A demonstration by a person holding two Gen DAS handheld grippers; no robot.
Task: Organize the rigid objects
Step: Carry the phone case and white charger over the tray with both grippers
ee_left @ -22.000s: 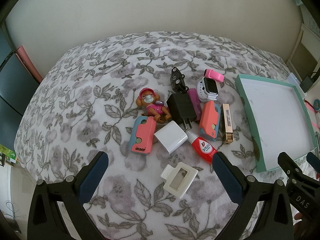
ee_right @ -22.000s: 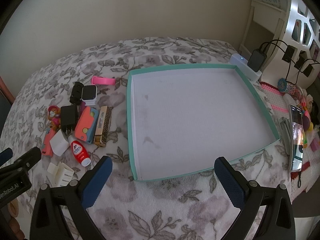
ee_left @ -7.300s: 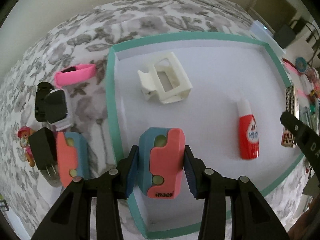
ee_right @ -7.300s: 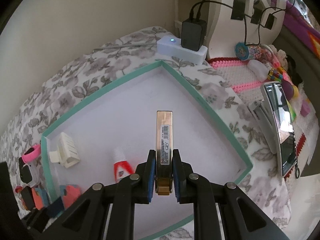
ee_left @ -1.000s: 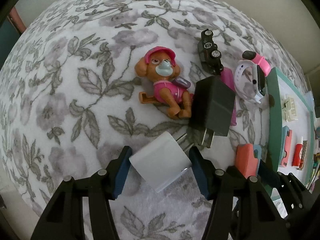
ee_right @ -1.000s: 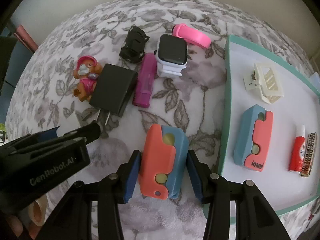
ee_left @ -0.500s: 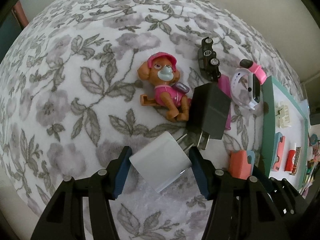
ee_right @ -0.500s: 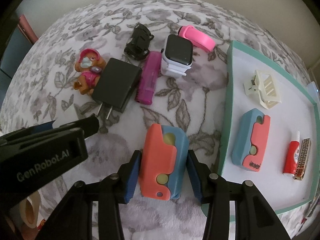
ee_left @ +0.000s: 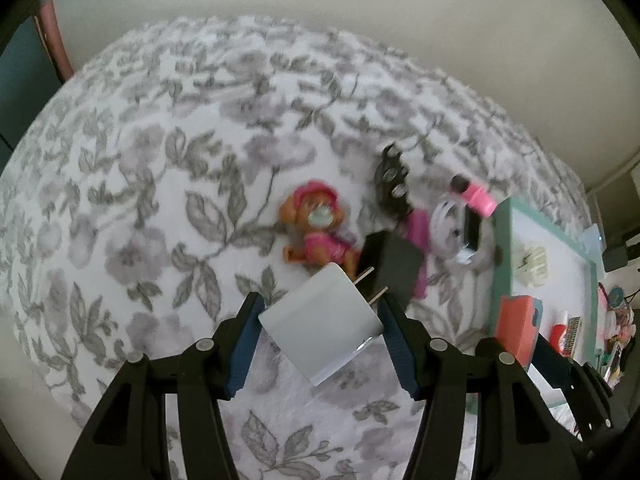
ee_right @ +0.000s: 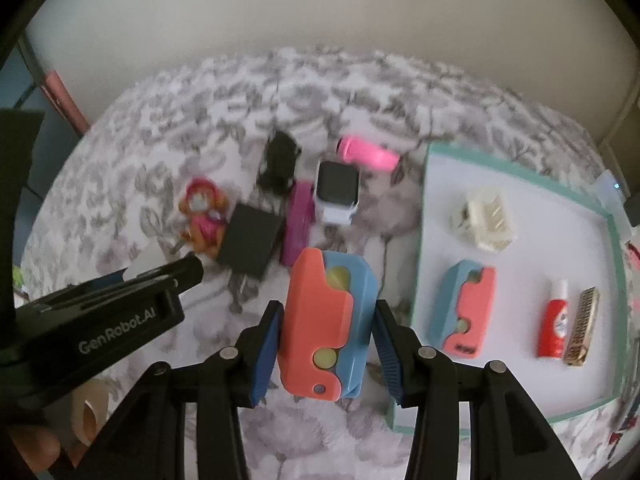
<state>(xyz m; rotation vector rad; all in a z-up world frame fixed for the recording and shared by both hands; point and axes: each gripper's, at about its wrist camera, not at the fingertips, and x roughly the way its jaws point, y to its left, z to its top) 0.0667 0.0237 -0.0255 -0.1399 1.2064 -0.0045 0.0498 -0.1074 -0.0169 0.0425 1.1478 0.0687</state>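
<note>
My left gripper (ee_left: 320, 336) is shut on a white plug adapter (ee_left: 320, 324) and holds it above the floral cloth. My right gripper (ee_right: 326, 344) is shut on a coral-and-blue case (ee_right: 326, 324), lifted left of the teal-rimmed tray (ee_right: 420, 216). The tray holds a second coral-and-blue case (ee_right: 466, 312), a white clip (ee_right: 488, 216), a red tube (ee_right: 554, 328) and a gold harmonica (ee_right: 582, 326). On the cloth lie a pink dog toy (ee_left: 316, 224), a black charger (ee_left: 394, 266), a black toy car (ee_left: 392, 184), a magenta bar (ee_right: 298, 224) and a pink-strapped smartwatch (ee_right: 336, 188).
The left gripper's body (ee_right: 96, 328) reaches in at the left of the right wrist view. The right gripper with its case (ee_left: 518, 328) shows at the right of the left wrist view. A white power strip (ee_right: 610, 188) and cluttered shelves lie beyond the tray's far side.
Both grippers have risen from the cloth with their objects. The white adapter has come off the cloth in front of the black charger, and the views have tilted up toward the wall.
</note>
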